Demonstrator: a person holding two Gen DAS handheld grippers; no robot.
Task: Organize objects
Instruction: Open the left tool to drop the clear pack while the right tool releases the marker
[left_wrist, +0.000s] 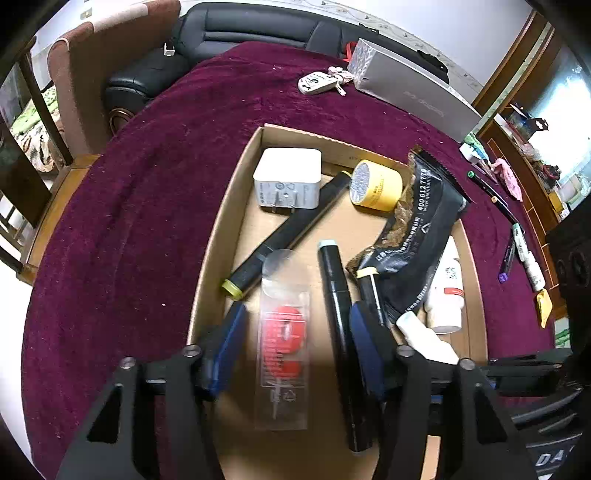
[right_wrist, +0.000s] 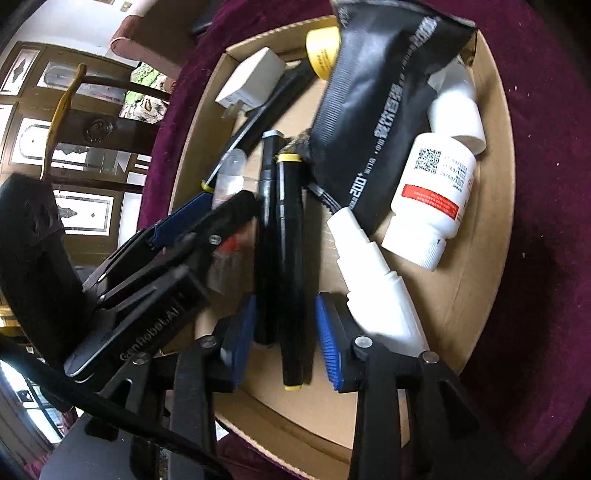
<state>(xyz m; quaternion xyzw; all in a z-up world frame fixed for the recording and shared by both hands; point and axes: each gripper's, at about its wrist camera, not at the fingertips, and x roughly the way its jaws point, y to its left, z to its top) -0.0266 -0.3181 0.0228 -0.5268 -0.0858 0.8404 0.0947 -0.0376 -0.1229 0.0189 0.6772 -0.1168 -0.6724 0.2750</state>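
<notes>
In your left wrist view, the maroon surface (left_wrist: 140, 206) fills the left of the frame and carries the cardboard box (left_wrist: 218, 236) at centre. Inside the box, from left to right:

1. A white charger (left_wrist: 288, 177) lies at the upper left, prongs facing the camera.
2. A black marker with yellow caps (left_wrist: 291, 232) runs diagonally below it.
3. A clear packet with red contents (left_wrist: 282, 354) lies at lower centre, between the fingers of your left tool (left_wrist: 297, 350). The fingers stand apart and do not clamp it.
4. A black pen (left_wrist: 338, 314) lies just beside the right finger.
5. A yellow tape roll (left_wrist: 376, 184) sits at upper centre.
6. A black foil pouch (left_wrist: 417, 236) lies right of centre, partly over a white bottle (left_wrist: 448, 291).

A grey carton (left_wrist: 413, 88) rests on the surface at the upper right.

In your right wrist view, the left tool (right_wrist: 221, 206) enters from the left. Your right tool (right_wrist: 284, 339) is at lower centre, fingers apart, straddling two black markers (right_wrist: 291, 258) without gripping them. The white tube (right_wrist: 373, 273) lies just right of its right finger.
</notes>
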